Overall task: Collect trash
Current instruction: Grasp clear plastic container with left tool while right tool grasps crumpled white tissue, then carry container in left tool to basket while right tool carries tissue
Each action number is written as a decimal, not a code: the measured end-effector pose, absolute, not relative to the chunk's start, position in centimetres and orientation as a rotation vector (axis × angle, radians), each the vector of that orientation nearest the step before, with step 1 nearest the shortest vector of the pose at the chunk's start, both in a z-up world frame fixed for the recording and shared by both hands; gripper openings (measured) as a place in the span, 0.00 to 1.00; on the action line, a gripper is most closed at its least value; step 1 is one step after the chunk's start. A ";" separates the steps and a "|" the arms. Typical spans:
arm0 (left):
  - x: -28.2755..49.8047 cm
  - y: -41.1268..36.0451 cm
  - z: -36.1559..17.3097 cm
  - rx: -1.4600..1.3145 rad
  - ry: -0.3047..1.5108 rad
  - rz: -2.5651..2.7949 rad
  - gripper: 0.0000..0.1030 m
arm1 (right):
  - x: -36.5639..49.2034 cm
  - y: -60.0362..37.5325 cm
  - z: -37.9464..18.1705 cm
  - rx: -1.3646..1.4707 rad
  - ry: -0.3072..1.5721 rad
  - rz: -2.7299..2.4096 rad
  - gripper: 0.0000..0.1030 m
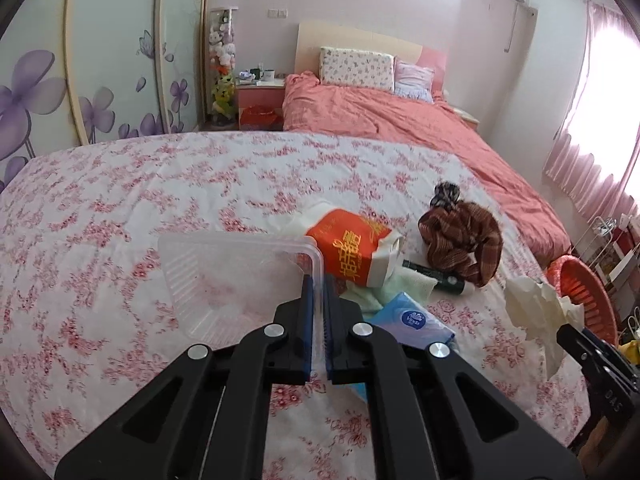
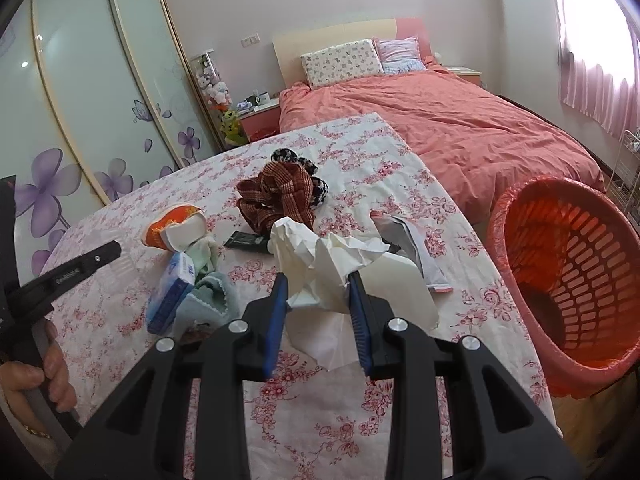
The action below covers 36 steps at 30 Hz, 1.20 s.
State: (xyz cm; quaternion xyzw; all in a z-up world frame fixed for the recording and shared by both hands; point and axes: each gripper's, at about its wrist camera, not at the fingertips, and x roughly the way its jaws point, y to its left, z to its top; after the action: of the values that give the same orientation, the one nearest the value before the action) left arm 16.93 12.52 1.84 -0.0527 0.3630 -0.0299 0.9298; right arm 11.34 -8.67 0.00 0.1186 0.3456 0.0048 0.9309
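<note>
The left claw (image 1: 316,296) is pressed together on the rim of a clear plastic tray (image 1: 236,280), its blue pads pinching the thin wall at the tray's right-hand corner, so the tray hangs tilted above the flowered tabletop (image 1: 140,184). The right claw (image 2: 318,300) pinches a crumpled wad of white tissue paper (image 2: 320,264), which bulges up between the pads and trails below them, over the right-hand part of the tabletop.

Just off the tabletop's right edge stands an orange slatted basket (image 2: 580,272) lined with a thin red bag, its mouth tipped toward the claws.

Across the middle of the tabletop lies the rest of the clutter: an orange and white carton (image 1: 352,248) on its side, a pale green cloth (image 1: 380,288) beside it, a blue tissue pack (image 1: 412,320) nearer the front edge, and a dark tube (image 1: 432,274) just beside a rumpled brown striped cloth (image 1: 460,240). A flat white and grey packet (image 2: 408,240) lies toward the right edge.

At the left, a hand (image 2: 44,376) grips the handle of the left claw. Beyond the tabletop's far edge stands a bed (image 2: 440,128) with a salmon cover.
</note>
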 end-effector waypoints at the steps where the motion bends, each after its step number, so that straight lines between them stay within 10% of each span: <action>1: 16.8 12.7 2.2 -0.113 0.739 -0.064 0.04 | 11.1 -8.6 0.1 0.241 0.704 0.011 0.29; 36: 11.5 -4.8 7.2 -0.010 0.663 -0.495 0.04 | 3.5 -18.3 4.6 0.323 0.552 -0.169 0.29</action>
State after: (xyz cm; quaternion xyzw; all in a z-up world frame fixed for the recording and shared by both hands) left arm 11.52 -4.83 7.24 -0.0046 0.3222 -0.2404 0.9156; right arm 3.50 -18.31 4.65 0.1588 0.2712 -0.0832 0.9457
